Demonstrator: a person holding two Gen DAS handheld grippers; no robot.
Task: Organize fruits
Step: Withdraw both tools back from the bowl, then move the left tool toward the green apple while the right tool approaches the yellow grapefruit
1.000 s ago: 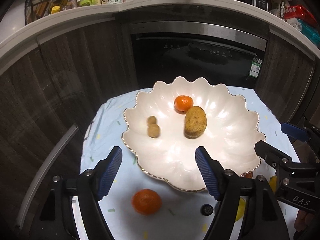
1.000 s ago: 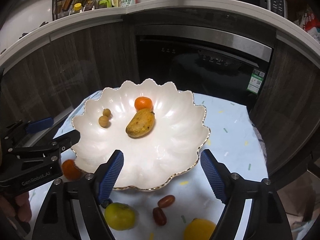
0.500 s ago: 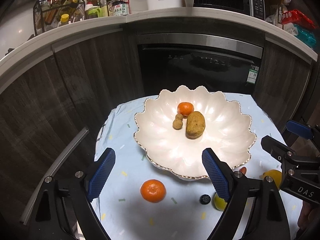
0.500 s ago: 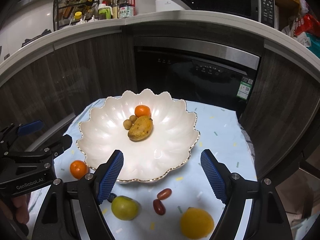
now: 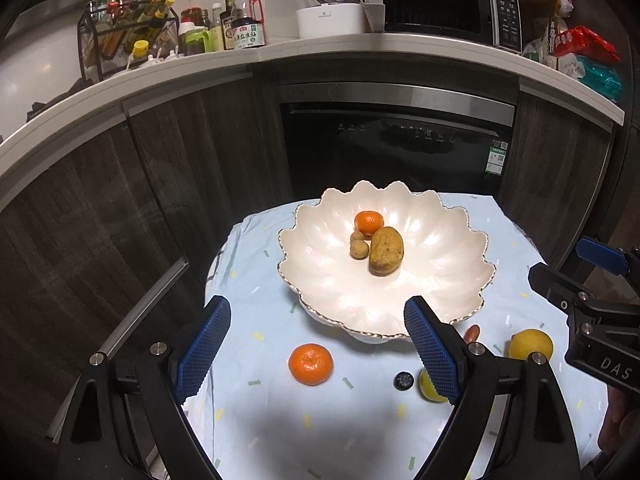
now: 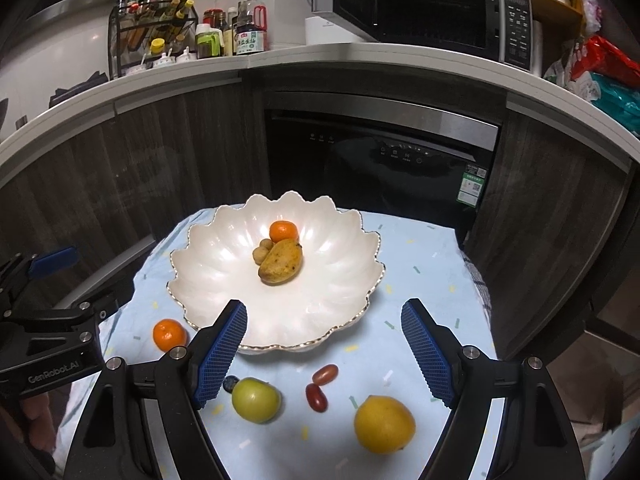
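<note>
Both tongs hang empty above a blue-clothed table (image 6: 420, 248), jaws spread wide, with the fruit sorting partly done. Nearest the right gripper (image 6: 324, 354), just beyond and below its fingertips, lie a yellow lemon (image 6: 384, 424), a green fruit (image 6: 256, 400), two red dates (image 6: 320, 386) and a blueberry (image 6: 230, 383) half hidden behind the left finger. The lemon sits to the right of centre between the pads, the green fruit to the left; either is round, so no grip axis matters, and the right gripper looks much the nearer tool for both. The dates are oblong, one lying roughly across the view, the other pointing away and slightly left. Under the left gripper (image 5: 316, 346), a loose tangerine (image 5: 311, 363) rests on the cloth almost midway between the fingers, just short of the bowl's rim; the left tool is plainly the closer one for it, and a straight descent would likely bracket it. Farther off stands the scalloped white bowl (image 6: 224, 280), already holding a second tangerine (image 6: 283, 231), two small brown longans (image 6: 262, 251) and a mango (image 6: 281, 261) touching one another near its centre. The mango's long axis runs from near-left to far-right in the right view, its pointed tip toward the far right. Behind the table are dark cabinets and a dishwasher (image 6: 384, 160), with bottles and a microwave (image 6: 432, 12) on the counter above.
</note>
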